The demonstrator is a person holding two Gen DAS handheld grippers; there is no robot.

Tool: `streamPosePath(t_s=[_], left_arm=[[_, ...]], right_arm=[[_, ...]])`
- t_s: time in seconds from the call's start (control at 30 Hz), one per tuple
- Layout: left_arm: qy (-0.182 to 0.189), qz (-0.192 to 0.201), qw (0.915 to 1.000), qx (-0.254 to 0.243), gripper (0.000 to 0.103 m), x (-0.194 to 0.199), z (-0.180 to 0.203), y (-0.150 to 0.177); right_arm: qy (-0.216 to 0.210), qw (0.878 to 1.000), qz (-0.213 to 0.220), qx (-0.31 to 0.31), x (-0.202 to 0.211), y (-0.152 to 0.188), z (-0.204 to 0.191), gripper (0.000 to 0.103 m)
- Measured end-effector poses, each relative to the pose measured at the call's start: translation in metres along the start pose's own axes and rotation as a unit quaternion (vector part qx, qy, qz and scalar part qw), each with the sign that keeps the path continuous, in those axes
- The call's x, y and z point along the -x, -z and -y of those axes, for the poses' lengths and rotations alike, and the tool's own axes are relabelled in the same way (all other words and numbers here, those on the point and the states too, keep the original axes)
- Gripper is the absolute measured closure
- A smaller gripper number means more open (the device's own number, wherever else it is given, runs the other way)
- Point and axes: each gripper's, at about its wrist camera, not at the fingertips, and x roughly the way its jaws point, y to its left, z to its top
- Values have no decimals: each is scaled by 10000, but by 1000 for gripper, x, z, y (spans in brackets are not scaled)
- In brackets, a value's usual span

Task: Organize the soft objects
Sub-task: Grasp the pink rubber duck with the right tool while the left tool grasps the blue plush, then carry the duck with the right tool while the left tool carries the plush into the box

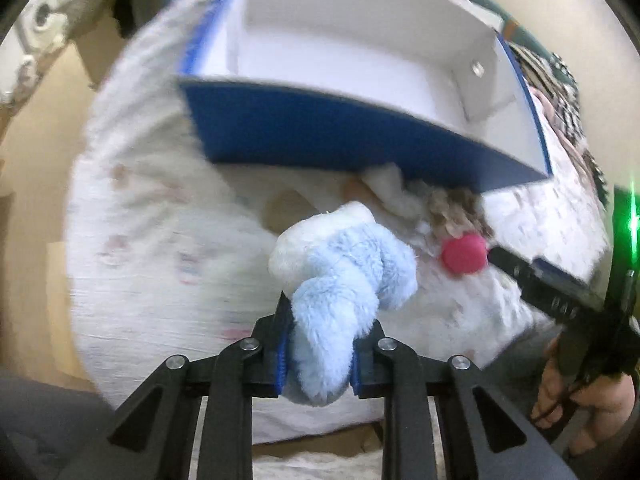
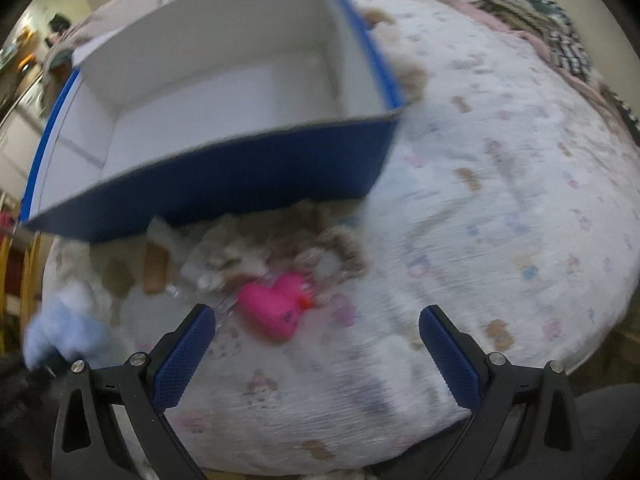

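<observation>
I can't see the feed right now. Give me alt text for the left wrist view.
The left gripper is shut on a fluffy light-blue plush toy above a white patterned bedsheet. Ahead sits an open blue cardboard box with a white interior, apparently empty, with beige plush pieces and a pink round object at its base.

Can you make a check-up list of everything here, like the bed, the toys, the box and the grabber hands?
Surface: patterned white bedsheet, blurred by motion.
Job's things: blue box open, nothing seen inside; light blue plush toy held; pink heart toy and brown-white fluffy toys lie beside the box.
Clutter: striped fabrics at the bed's far edge.
Grippers: left gripper shut on the plush; right gripper open, near the heart.
Cables: nothing seen.
Surroundings: plain wall.
</observation>
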Motion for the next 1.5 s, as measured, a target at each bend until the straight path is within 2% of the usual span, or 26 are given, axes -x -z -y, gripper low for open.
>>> streamPosePath(t_s=[0.1, 0.2, 0.23, 0.33, 0.4, 0.5, 0.53, 0.57, 0.6, 0.9, 1.17, 1.27, 1.5], left_arm=[[-302, 257, 9991, 145, 82, 12, -19, -2], [-534, 379, 9974, 307, 82, 17, -34, -2], [-589, 390, 9969, 359, 82, 19, -39, -2], [-595, 349, 9965, 471, 82, 24, -51, -2], [-607, 345, 9963, 494, 82, 21, -50, -4], [-603, 363, 9964, 470, 82, 15, -42, -4], [-589, 367, 9965, 458, 82, 15, -40, -4], [-577, 373, 9966, 449, 82, 14, -38, -4], [-558, 387, 9967, 439, 82, 14, -37, -4], [-746, 540, 9949, 414, 82, 22, -36, -2], [-977, 834, 9914, 267, 82, 35, -32, 2], [-1159, 1089, 9872, 150, 82, 46, -29, 6], [-1345, 1716, 9757, 192, 82, 76, -25, 7]], right_arm=[[-42, 10000, -54, 48, -5, 1, -7, 1], [-166, 9997, -172, 31, -13, 0, -11, 14], [-168, 9996, -211, 20, -17, 0, -12, 15], [-78, 9995, -299, 50, -27, -1, -15, 24], [-42, 9995, -303, 123, -31, -3, -19, 41], [-17, 9994, -286, 212, -32, -5, -22, 53], [-29, 9993, -283, 234, -32, -5, -23, 54], [-19, 9993, -247, 265, -30, -5, -25, 63], [-40, 9994, -193, 294, -27, -6, -26, 66], [-418, 9987, 22, 300, 2, -1, -38, 69], [-827, 9958, 305, 258, 40, 18, -20, 70], [-1022, 9929, 548, 246, 58, 21, -19, 70], [-1390, 9785, 1441, 491, 107, 14, -36, 70]])
